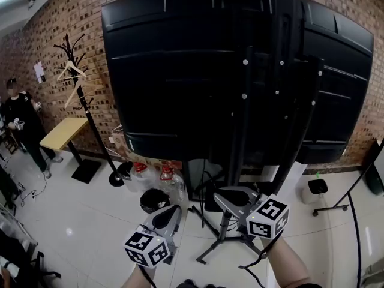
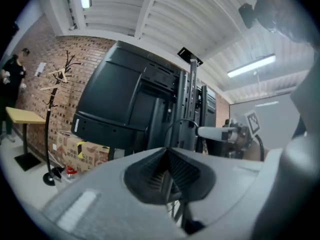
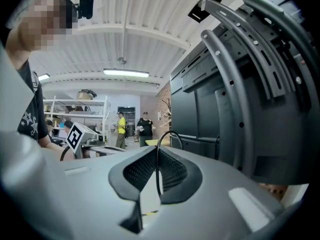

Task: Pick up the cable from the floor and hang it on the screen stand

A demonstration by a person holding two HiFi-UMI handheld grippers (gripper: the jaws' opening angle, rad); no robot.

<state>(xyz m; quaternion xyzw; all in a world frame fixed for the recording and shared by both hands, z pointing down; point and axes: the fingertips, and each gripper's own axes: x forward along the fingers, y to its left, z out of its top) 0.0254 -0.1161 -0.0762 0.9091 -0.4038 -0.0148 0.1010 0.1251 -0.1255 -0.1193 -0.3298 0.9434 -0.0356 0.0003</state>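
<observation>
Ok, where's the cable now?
The cable is pinched in the shut right gripper, low right of centre in the head view, beside the screen stand; a small loop arches above the jaws.

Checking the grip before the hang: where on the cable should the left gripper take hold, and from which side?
Probably the slack cable hanging just below the right gripper, which is shut on it. Come from the left with the jaws set across it: it is thin and droops freely there. The short loop above the pads leaves too little room.
</observation>
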